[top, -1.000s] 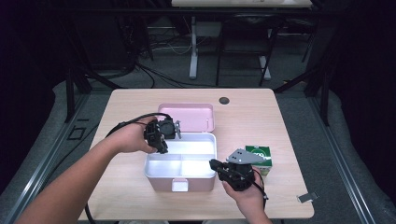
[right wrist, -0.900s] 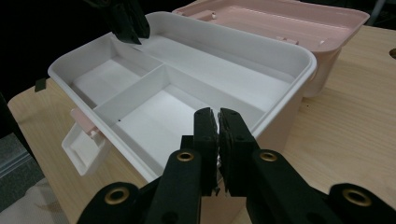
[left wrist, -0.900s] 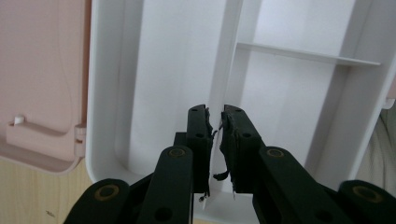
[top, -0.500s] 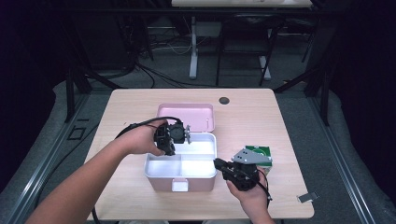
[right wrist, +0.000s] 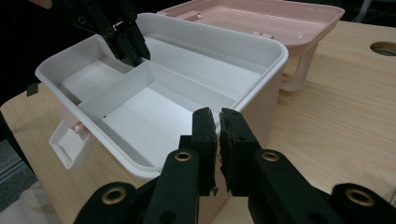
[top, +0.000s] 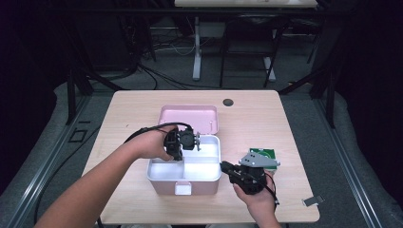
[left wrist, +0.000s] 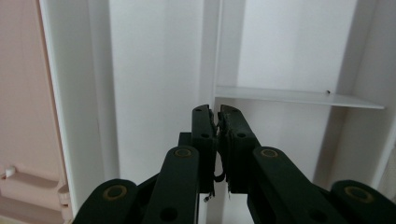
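Left claw [top: 196, 140] frame centre, jaws just closed, nothing gripped, inside white box [top: 209, 175]. Right claw [top: 224, 166] lower right, shut, empty, at box rim.

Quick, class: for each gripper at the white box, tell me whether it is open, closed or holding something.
Left gripper: jaws have just been closing on the white tray's divider wall, gripping it.
Right gripper: closed, holding nothing.

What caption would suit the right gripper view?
Right gripper, jaws shut, at the rim of an open white tray box; left gripper dips inside.
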`<state>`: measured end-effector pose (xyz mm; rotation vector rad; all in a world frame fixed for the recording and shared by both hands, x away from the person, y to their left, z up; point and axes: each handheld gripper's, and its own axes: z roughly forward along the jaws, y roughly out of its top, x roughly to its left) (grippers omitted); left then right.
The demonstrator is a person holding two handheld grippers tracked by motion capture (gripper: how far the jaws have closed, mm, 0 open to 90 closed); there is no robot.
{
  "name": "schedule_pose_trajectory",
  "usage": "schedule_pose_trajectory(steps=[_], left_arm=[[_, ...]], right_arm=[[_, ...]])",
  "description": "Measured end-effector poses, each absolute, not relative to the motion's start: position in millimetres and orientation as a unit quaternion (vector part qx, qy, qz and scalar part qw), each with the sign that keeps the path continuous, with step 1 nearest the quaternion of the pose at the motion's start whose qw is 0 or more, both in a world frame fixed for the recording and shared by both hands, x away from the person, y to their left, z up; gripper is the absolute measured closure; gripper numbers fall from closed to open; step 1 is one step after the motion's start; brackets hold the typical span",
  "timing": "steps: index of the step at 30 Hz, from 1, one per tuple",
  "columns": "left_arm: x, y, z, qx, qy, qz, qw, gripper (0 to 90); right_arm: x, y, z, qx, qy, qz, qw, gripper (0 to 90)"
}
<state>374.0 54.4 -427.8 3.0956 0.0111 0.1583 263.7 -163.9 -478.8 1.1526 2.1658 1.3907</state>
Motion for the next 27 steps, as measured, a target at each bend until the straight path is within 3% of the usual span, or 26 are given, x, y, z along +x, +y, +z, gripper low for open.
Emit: schedule_pose_trajectory(steps=[27], left_arm=[[376.1,42.4,-438.4,0.999,-0.005,0.046,-0.005,87.1]], right_arm=[[263.4,-171.6,-486.7,0.416,0.753,0.486,0.157,84.4]])
